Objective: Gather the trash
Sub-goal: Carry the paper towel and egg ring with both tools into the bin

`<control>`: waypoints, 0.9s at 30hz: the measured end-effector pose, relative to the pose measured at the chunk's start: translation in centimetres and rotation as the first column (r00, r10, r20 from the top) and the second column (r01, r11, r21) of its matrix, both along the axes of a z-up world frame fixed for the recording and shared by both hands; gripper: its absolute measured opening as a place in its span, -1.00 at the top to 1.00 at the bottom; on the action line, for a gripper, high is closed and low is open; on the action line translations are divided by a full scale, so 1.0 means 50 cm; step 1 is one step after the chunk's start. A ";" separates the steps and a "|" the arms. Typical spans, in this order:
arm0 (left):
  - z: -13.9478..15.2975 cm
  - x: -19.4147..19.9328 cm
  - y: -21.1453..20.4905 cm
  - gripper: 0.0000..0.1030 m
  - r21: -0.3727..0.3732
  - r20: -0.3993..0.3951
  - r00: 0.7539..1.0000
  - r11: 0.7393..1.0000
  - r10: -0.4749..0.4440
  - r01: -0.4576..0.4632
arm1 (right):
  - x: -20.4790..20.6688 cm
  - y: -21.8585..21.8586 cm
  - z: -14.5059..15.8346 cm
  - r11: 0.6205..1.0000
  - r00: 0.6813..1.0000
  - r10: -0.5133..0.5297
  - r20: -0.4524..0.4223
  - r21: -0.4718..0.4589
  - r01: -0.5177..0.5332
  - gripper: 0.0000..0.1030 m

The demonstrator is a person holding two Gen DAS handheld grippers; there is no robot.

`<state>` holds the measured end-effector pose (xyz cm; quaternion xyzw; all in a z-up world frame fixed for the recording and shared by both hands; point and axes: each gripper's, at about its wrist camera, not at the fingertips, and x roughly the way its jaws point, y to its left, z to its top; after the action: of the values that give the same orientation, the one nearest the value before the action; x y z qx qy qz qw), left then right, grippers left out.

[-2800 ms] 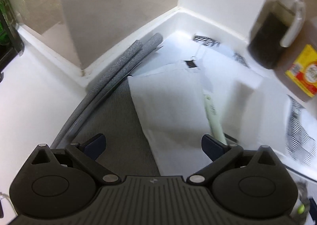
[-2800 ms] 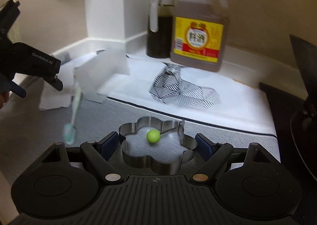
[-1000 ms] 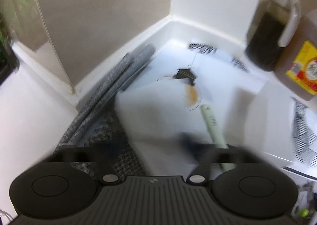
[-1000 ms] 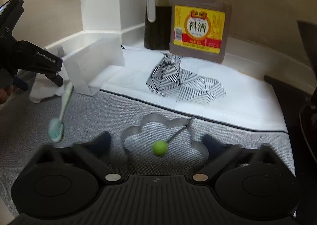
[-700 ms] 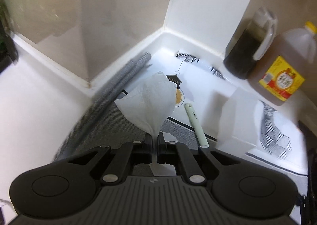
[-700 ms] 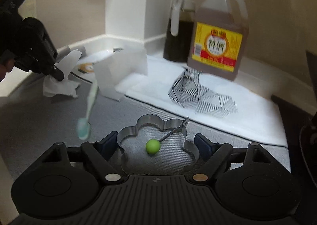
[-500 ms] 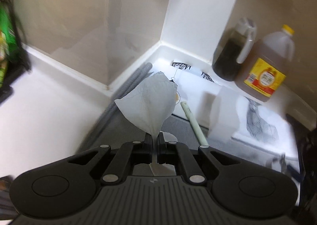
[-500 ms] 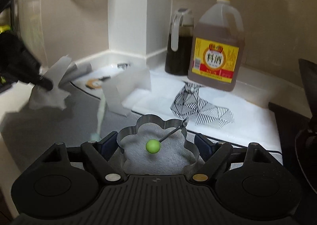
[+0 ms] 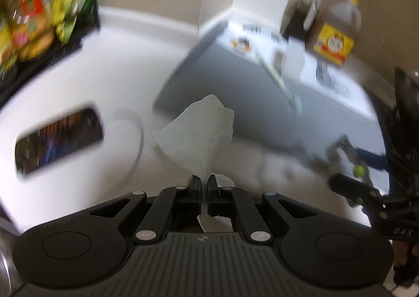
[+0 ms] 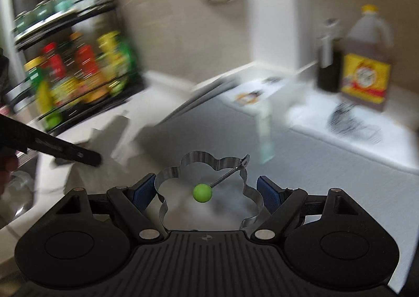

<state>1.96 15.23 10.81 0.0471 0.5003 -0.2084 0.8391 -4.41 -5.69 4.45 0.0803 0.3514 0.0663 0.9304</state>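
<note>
Left claw (image 9: 204, 184) pinching shut on tissue (image 9: 197, 134), jaws nearly touching w/ tissue's twisted end between them. Tissue fanning up and out ahead of claw, hanging in air over white worktop (image 9: 125, 66), well apart from grey mat (image 9: 235, 82).

Right claw (image 10: 209, 189) gripping flower-shaped metal ring (image 10: 207, 184), blue pads pressing its two sides, jaws standing wide at ring's width. Green ball (image 10: 202, 193) on thin wire sitting inside ring, wire running to ring's far edge.

Containers: big jug (image 10: 366, 61) w/ yellow cap and yellow label, holding brown liquid to about shoulder height, standing at back right. Dark bottle (image 10: 327, 61) just beside it on its left, holding dark liquid; fill level hard to read through blur. Rack (image 10: 76, 66) at back left carrying jars and bottles w/ red, yellow, green labels; contents too blurred to tell.

Toothbrush (image 10: 264, 132) lying on mat. Striped crumpled paper (image 10: 351, 121) lying on white sheet in front of jug. Phone (image 9: 59, 137) lying flat on worktop at left in left wrist view, cable loop just beside it.
</note>
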 end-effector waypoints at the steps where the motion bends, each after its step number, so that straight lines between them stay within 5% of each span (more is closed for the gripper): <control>1: -0.011 -0.018 0.009 0.92 0.014 -0.018 1.000 1.000 -0.001 0.001 | -0.010 0.020 -0.005 1.000 0.999 0.031 -0.015 0.000 -0.031 -0.64; 10: -0.149 -0.150 0.073 0.92 0.141 -0.155 0.988 0.989 -0.015 0.037 | -0.055 0.149 -0.092 0.975 0.963 0.219 -0.157 0.009 -0.221 -0.64; 27: -0.473 -0.196 0.022 0.92 0.242 -0.322 0.937 0.945 -0.135 0.219 | -0.049 0.223 -0.434 0.952 0.853 0.191 -0.487 -0.119 -0.281 -0.64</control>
<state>-7.84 16.33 -12.84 0.1757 0.6398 -0.2171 0.7160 -6.85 5.45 -17.23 -0.0368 0.5779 0.1260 0.8055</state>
